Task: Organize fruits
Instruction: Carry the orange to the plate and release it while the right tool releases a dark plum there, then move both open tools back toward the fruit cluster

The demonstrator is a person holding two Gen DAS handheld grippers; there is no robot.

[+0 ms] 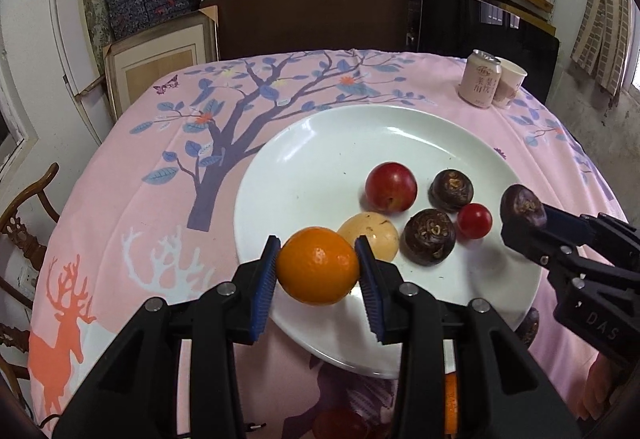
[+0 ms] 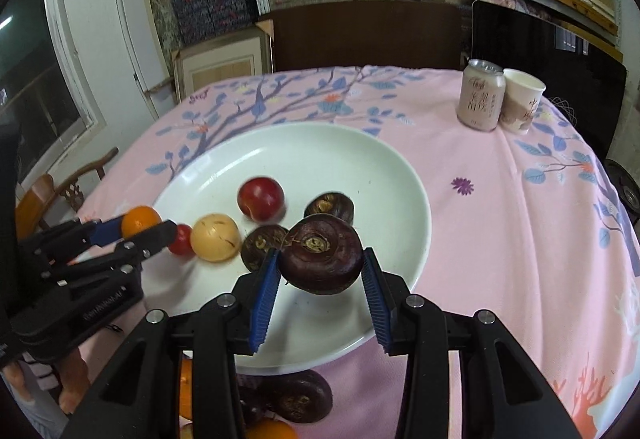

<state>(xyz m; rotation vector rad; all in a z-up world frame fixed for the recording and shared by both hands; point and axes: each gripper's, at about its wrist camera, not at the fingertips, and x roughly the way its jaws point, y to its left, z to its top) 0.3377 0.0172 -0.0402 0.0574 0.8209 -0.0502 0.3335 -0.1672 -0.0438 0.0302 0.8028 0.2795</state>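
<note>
My left gripper (image 1: 318,265) is shut on an orange (image 1: 318,265) and holds it over the near left rim of the white plate (image 1: 360,135). My right gripper (image 2: 320,265) is shut on a dark water chestnut (image 2: 322,253) above the plate's near right part (image 2: 304,143). On the plate lie a red plum (image 1: 391,187), a pale yellow fruit (image 1: 370,233), a small red tomato (image 1: 474,221) and two water chestnuts (image 1: 429,237). The right gripper also shows in the left wrist view (image 1: 522,217), and the left gripper in the right wrist view (image 2: 136,227).
More fruit lies on the pink cloth in front of the plate: a water chestnut (image 2: 298,397) and orange pieces (image 2: 272,431). A pink can (image 1: 480,83) and a paper cup (image 1: 510,81) stand at the far right. A wooden chair (image 1: 24,223) stands at the left.
</note>
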